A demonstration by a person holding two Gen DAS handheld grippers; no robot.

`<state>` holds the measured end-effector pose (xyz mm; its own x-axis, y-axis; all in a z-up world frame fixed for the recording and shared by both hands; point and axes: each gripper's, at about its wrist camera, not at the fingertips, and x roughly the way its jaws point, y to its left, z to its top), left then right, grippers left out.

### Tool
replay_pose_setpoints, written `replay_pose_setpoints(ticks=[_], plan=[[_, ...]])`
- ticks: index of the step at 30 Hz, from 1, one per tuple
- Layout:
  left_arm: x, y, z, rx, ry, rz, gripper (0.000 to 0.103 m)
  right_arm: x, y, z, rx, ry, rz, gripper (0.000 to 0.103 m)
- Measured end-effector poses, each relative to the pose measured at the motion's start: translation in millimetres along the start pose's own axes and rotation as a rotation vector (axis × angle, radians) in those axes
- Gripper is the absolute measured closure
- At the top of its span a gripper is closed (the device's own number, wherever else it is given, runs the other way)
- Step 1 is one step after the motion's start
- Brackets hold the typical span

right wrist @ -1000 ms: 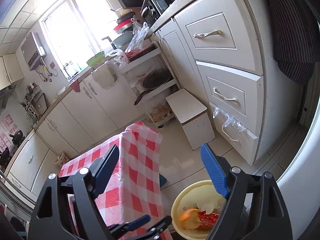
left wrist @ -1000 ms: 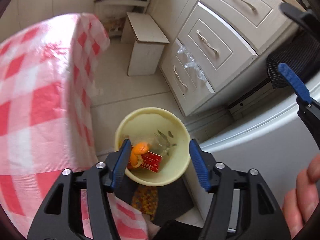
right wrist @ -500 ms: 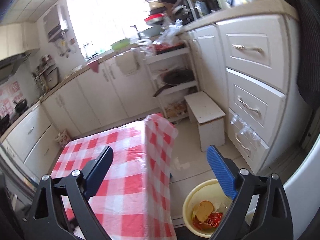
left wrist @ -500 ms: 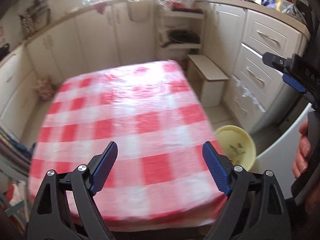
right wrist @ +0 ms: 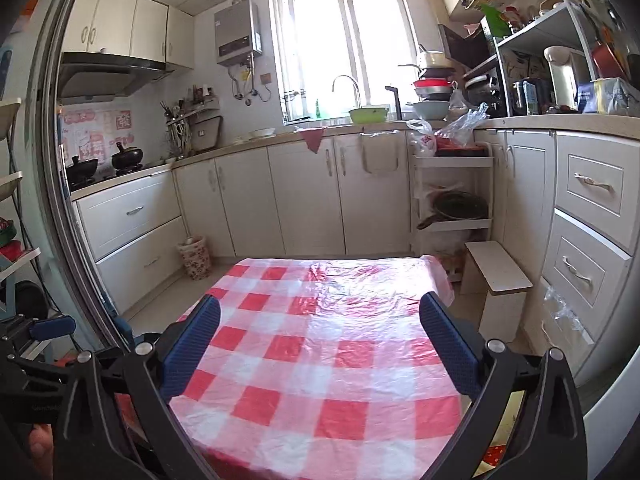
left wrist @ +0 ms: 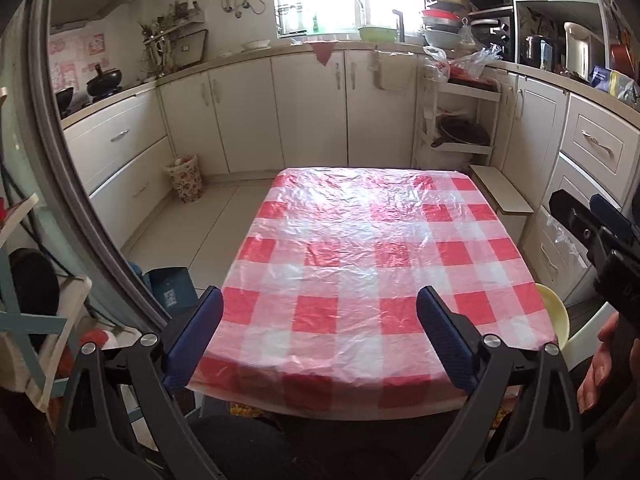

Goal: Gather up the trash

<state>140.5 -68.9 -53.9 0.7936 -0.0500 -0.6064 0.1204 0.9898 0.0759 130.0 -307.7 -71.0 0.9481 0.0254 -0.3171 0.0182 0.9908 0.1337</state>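
My left gripper [left wrist: 320,304] hovers over the near edge of a table under a red-and-white checked plastic cloth [left wrist: 360,240]. Its jaws are opening and nothing lies between them. My right gripper [right wrist: 320,308] faces the same cloth [right wrist: 320,340], jaws opening too, with nothing in them. No trash shows on the cloth. A pale yellow bowl [left wrist: 554,316] peeks out on the floor past the table's right edge, its contents hidden. In the left wrist view the right gripper [left wrist: 592,224] juts in at the right edge, with a hand [left wrist: 600,360] below it.
White kitchen cabinets ring the table. A small white stool [right wrist: 500,272] stands by the drawers [right wrist: 592,220] on the right. A floral wastebasket [left wrist: 185,178] sits on the floor at the far left, a blue box [left wrist: 170,286] nearer. A grey door frame [left wrist: 80,160] curves along the left.
Both views swung up and left from the yellow bowl holding orange peel and a red packet to the table top. Both pairs of jaws spread wider. The bowl is now mostly hidden.
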Motion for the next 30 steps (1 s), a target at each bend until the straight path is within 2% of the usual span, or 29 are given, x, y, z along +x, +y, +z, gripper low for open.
replay_pose_setpoints(ticks=[3, 7, 17, 26, 30], plan=[[-16.2, 18.1, -6.8, -0.023, -0.019, 0.004, 0.008, -18.6, 18.6, 1.3, 0.0, -0.007, 0.015, 0.008], [-39.8, 35.7, -13.8, -0.041, -0.042, 0.009, 0.008, -47.0, 45.5, 5.9, -0.062, 0.005, 0.026, 0.008], [-90.6, 42.5, -29.7, -0.029, -0.044, 0.007, 0.008, -112.3, 74.9, 2.1, -0.12, 0.065, -0.014, 0.007], [-121.9, 31.3, -56.9, 0.014, -0.026, 0.009, 0.008, -128.0, 86.9, -22.6, -0.109, 0.113, -0.028, 0.007], [-132.8, 29.7, -62.4, 0.021, -0.04, 0.029, 0.008, -135.2, 83.9, -25.9, -0.084, 0.092, -0.049, 0.007]])
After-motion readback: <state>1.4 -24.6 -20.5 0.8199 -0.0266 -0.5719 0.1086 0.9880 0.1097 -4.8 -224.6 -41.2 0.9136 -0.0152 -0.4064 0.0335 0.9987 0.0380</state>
